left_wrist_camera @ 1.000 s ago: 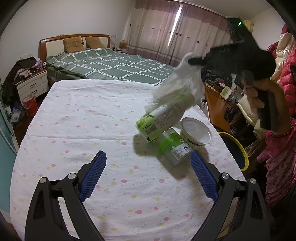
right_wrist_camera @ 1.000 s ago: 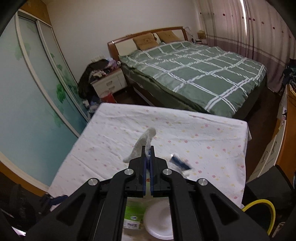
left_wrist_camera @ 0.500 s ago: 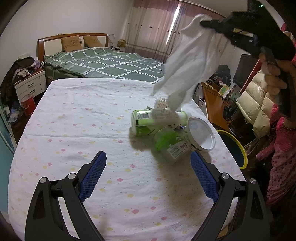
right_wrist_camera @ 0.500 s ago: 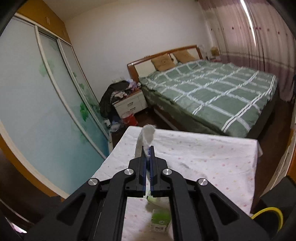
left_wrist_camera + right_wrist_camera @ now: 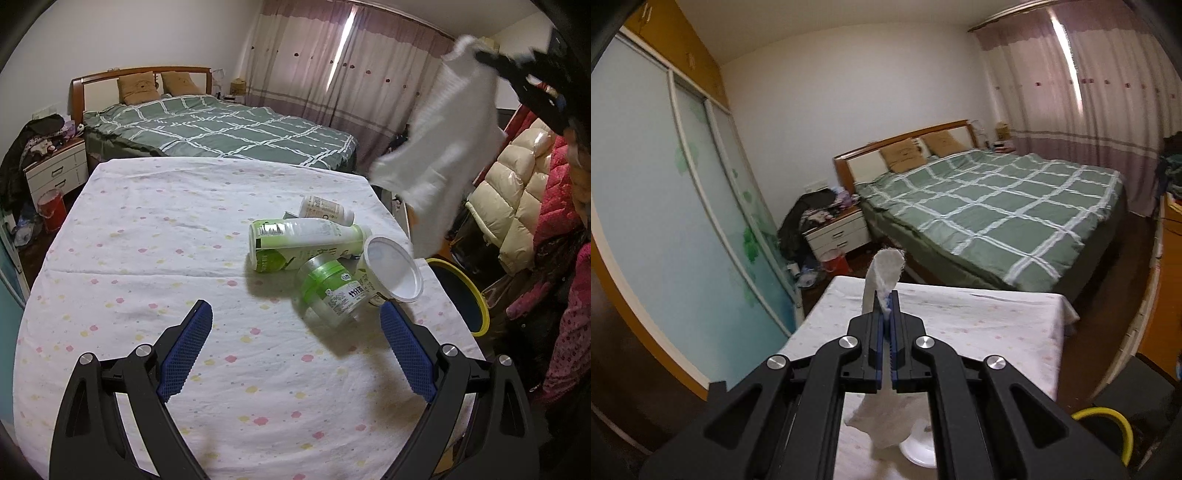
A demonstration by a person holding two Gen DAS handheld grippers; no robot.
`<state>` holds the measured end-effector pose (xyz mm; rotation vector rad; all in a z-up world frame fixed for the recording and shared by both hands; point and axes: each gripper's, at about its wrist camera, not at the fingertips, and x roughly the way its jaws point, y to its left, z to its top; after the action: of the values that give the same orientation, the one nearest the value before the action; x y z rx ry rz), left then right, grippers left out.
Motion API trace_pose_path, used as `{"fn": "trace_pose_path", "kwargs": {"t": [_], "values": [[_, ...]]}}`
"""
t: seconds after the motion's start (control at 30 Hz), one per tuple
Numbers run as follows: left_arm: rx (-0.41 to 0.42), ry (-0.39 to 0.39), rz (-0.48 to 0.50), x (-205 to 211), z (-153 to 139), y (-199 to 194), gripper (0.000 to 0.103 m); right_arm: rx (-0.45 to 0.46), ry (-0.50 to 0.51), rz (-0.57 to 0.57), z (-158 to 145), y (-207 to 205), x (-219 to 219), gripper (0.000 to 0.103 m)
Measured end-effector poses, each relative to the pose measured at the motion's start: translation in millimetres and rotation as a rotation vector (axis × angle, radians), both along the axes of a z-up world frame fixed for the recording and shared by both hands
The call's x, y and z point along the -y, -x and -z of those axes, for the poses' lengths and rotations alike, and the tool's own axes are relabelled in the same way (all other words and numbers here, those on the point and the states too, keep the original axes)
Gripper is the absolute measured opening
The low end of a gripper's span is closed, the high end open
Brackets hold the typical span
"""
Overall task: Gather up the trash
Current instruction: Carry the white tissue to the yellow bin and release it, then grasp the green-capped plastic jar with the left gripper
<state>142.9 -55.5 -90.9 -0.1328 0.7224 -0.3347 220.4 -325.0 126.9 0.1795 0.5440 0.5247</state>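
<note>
Trash: a white tissue (image 5: 439, 166), two bottles, a jar and a cup, all at the right end of the surface (image 5: 147, 258), which is covered in a white cloth with small coloured dots.
Tissue: held up in the air, clear of the surface, hanging crumpled above and to the right of the other trash; in the right wrist view its top end sticks out past the fingertips and its lower part hangs below them.
Right gripper (image 5: 885, 314): fingers closed tight on the tissue, raised above the near end of the surface.
Left gripper (image 5: 295, 343): fingers wide apart, nothing between them, hovering over the surface just short of the jar.
Green bottle (image 5: 303, 243): lying on its side, cap end toward the right.
Small white bottle (image 5: 325, 211): lying on its side just behind the green bottle.
Jar (image 5: 332, 291): clear with a green band and label, tipped over, touching the green bottle and the cup.
Cup (image 5: 391, 273): white, on its side, open mouth facing the left wrist camera.
Bin (image 5: 469, 295): dark with a yellow rim, on the floor just beside the right edge of the surface.
Background: a bed (image 5: 990, 206) with a green checked cover beyond the far end of the surface.
</note>
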Motion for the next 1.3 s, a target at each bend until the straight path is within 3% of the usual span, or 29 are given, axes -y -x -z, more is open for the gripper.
{"fn": "trace_pose_path", "kwargs": {"t": [0.37,0.57,0.87,0.93,1.07,1.1,1.3], "values": [[-0.004,-0.014,0.050,26.5,-0.3,-2.4,0.091,-0.086,0.085,0.303,36.9,30.0,115.1,0.003],[-0.002,-0.029,0.076,40.3,-2.9,-3.3,0.091,-0.189,0.095,0.428,86.2,33.0,172.5,0.003],[-0.002,-0.061,0.102,58.4,-7.4,-2.6,0.091,-0.329,0.135,0.513,168.9,24.5,209.4,0.003],[-0.004,-0.067,0.109,62.5,-7.6,-2.3,0.091,-0.357,0.138,0.522,183.0,23.8,212.8,0.006],[-0.009,-0.078,0.120,70.3,-6.9,-2.6,0.091,-0.381,0.162,0.537,199.3,27.6,212.8,0.036],[-0.010,-0.080,0.123,72.3,-6.8,-3.1,0.091,-0.380,0.172,0.540,202.6,29.2,212.5,0.040],[-0.017,-0.089,0.143,83.0,-2.9,-4.3,0.091,-0.379,0.157,0.535,210.1,35.6,210.2,0.040]]}}
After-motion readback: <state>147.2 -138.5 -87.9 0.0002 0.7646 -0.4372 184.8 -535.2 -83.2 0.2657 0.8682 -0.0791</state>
